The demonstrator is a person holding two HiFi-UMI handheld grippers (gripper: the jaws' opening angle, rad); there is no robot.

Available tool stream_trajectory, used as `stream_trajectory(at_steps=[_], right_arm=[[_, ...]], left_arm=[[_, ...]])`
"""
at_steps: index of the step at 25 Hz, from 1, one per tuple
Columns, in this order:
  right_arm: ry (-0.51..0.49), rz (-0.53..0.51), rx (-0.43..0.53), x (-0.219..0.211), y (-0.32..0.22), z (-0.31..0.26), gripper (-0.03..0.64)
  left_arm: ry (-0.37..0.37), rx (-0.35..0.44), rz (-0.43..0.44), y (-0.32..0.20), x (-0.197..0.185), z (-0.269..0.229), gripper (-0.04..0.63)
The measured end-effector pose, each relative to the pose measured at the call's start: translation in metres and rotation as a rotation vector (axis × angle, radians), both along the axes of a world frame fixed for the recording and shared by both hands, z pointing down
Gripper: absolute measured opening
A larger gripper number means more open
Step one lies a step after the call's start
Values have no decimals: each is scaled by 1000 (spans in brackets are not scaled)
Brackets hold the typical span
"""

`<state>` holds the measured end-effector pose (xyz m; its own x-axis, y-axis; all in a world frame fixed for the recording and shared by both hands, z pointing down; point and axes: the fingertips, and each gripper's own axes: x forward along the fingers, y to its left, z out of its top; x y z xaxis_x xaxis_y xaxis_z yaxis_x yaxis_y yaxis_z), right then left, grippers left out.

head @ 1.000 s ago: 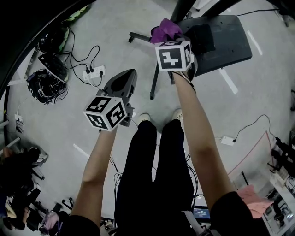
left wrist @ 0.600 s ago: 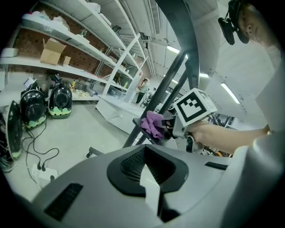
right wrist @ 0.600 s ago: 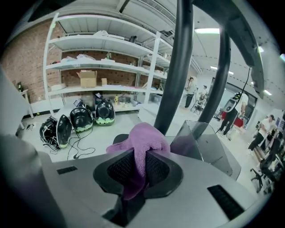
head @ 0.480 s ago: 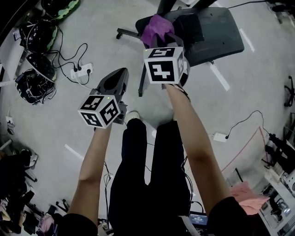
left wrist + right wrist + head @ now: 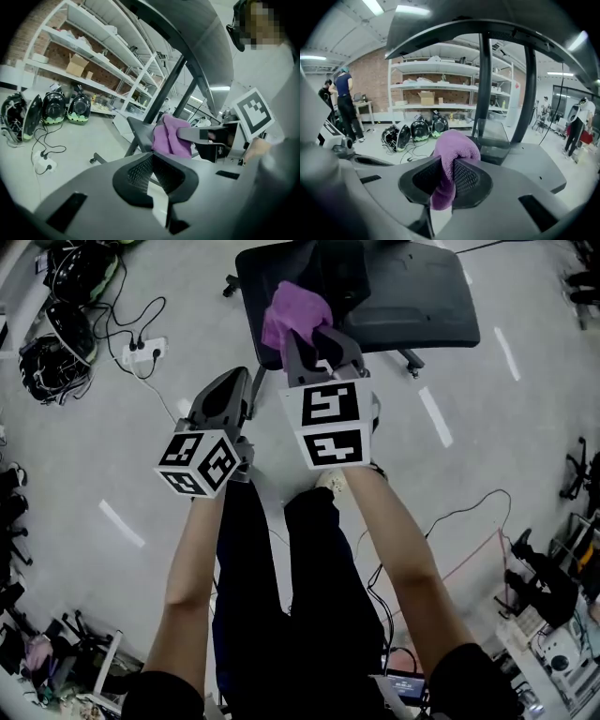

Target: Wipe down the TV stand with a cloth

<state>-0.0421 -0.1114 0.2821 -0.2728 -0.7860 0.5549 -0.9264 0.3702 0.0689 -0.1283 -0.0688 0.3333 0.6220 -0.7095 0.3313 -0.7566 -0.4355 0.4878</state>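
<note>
While the two jaws of the right gripper (image 5: 450,177) stand clamped on one purple terry cloth (image 5: 454,149), pinching a fold so that a bunch bulges above them and a tail hangs below, the two jaws of the left gripper (image 5: 153,174) meet with nothing between them. Each gripper carries one white cube with black square markers (image 5: 330,425), two cubes in all, and a bare forearm runs back from each. In the head view the cloth is held over the near edge of the one dark grey TV stand (image 5: 422,301), a flat wheeled base; whether cloth and base touch I cannot tell. Two black upright posts (image 5: 484,84) rise from that base. The left gripper sits beside the right, nearer the person, over the pale grey floor (image 5: 112,427). One white power strip (image 5: 142,351) with black cables lies well to the left.
</note>
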Motion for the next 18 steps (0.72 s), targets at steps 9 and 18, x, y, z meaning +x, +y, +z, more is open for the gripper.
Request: stream_trajectory(at_steps=[9,18], right_arm=[[11,-146,4,16,69,31,74],[21,-81,-47,37,101,97,74]], left_arm=[[29,-65,-102,57,38,52,6],[37,-87,-36,60,64,117,6]])
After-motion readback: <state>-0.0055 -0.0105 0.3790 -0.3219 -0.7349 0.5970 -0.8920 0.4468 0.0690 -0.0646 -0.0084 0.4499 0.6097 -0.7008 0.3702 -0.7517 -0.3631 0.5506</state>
